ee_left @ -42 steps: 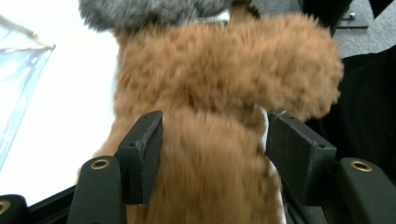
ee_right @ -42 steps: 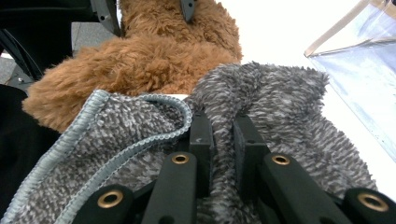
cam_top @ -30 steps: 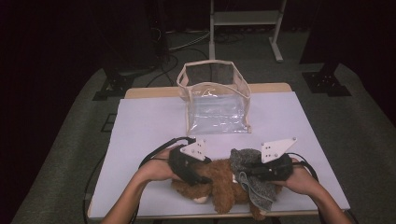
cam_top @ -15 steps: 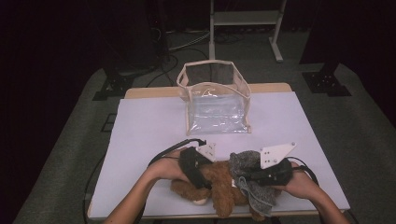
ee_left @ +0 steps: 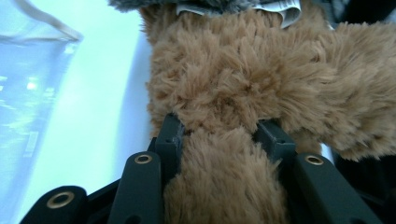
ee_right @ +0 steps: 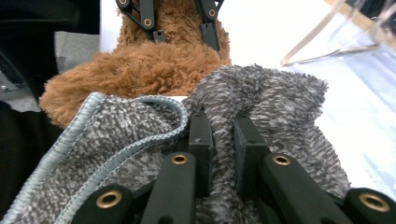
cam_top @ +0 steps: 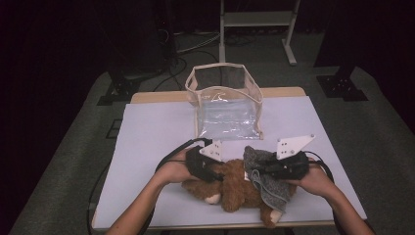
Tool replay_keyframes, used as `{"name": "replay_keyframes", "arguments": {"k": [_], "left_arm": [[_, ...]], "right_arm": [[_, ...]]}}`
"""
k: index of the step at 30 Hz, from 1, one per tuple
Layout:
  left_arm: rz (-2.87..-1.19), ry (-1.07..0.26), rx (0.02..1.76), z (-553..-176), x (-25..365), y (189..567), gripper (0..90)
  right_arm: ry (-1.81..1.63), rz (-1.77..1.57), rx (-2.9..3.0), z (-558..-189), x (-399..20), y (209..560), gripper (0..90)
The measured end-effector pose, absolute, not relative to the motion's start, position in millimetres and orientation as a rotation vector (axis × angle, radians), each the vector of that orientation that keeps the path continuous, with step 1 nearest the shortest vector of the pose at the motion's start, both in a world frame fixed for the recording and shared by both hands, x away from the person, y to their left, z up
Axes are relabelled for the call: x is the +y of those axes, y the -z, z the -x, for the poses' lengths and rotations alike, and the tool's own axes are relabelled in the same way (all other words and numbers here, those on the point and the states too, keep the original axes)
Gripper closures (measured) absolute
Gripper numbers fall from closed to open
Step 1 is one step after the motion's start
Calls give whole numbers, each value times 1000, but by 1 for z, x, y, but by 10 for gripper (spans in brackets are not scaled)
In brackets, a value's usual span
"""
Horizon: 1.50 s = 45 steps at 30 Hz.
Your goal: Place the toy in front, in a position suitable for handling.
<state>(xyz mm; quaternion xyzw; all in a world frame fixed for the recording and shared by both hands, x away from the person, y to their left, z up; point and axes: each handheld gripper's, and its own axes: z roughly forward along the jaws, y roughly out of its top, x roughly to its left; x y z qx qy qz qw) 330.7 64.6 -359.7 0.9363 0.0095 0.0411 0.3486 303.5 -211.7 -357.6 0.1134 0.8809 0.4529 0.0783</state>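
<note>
Brown plush teddy bear (cam_top: 235, 186) lies at near edge of white surface (cam_top: 156, 137). Left tongs (ee_left: 219, 135), just closing, clamp plush limb; right tongs (ee_right: 223, 135) pinch grey knit garment (ee_right: 275, 107) on bear. Dressing under way; garment only partly fitted. Clear plastic bag (cam_top: 227, 105) stands behind.

Shaggy brown plush toy (cam_top: 235, 188), speckled grey knit garment (cam_top: 266, 183) with pale blue edging, white tabletop (cam_top: 156, 132).

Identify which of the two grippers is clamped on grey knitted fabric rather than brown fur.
The right gripper: it pinches the grey garment, while the left gripper squeezes the brown plush toy.
</note>
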Motion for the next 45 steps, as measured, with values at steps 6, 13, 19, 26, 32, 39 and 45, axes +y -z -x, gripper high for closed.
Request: {"name": "replay_keyframes", "arguments": {"k": [6, 13, 19, 26, 32, 39, 45], "left_arm": [[-2438, -192, 29, -340, 68, 353, 598], [-2411, -167, 70, -350, 76, 354, 577], [-2345, -132, 105, -337, 89, 360, 470], [-2316, -137, 126, -323, 106, 354, 424], [-2343, -125, 163, -317, 120, 353, 423], [-2310, -112, 168, -313, 120, 367, 441], [-2321, -114, 146, -307, 120, 367, 448]], "right_arm": [[-1329, -356, 2642, -320, -207, 352, 789], [-1308, -370, 2680, -339, -200, 350, 789], [-1344, -347, 2741, -329, -200, 366, 795], [-1374, -300, 2724, -299, -205, 377, 798], [-1374, -276, 2724, -289, -206, 380, 797], [-1330, -190, 2711, -291, -190, 350, 795], [-1338, -123, 2705, -309, -160, 338, 793]]}}
